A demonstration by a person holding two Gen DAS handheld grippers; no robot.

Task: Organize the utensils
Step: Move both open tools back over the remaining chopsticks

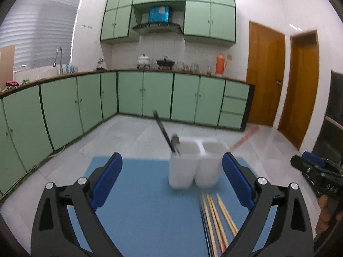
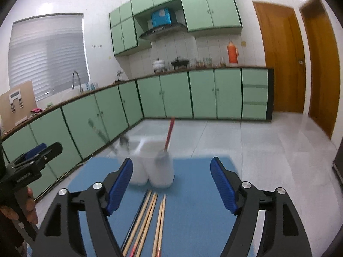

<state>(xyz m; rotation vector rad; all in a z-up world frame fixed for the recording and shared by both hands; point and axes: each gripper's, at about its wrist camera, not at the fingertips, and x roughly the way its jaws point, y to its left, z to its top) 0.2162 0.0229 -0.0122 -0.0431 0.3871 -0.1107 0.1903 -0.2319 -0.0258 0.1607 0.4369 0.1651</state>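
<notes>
A white two-compartment utensil holder [image 1: 194,162] stands on a blue mat [image 1: 139,209]. A black-handled spoon [image 1: 166,136] leans in its left compartment. In the right wrist view the holder [image 2: 153,171] also holds a red-handled utensil [image 2: 169,136], blurred. Several wooden chopsticks [image 1: 216,220] lie on the mat in front of the holder, also in the right wrist view [image 2: 150,218]. My left gripper [image 1: 172,184] is open and empty, above the mat. My right gripper [image 2: 171,184] is open and empty over the chopsticks; it also shows at the right edge of the left wrist view [image 1: 310,167].
Green kitchen cabinets [image 1: 150,94] line the back and left walls beyond a pale tiled floor [image 1: 133,132]. Two wooden doors [image 1: 265,75] stand at the right. The mat's far edge lies just behind the holder.
</notes>
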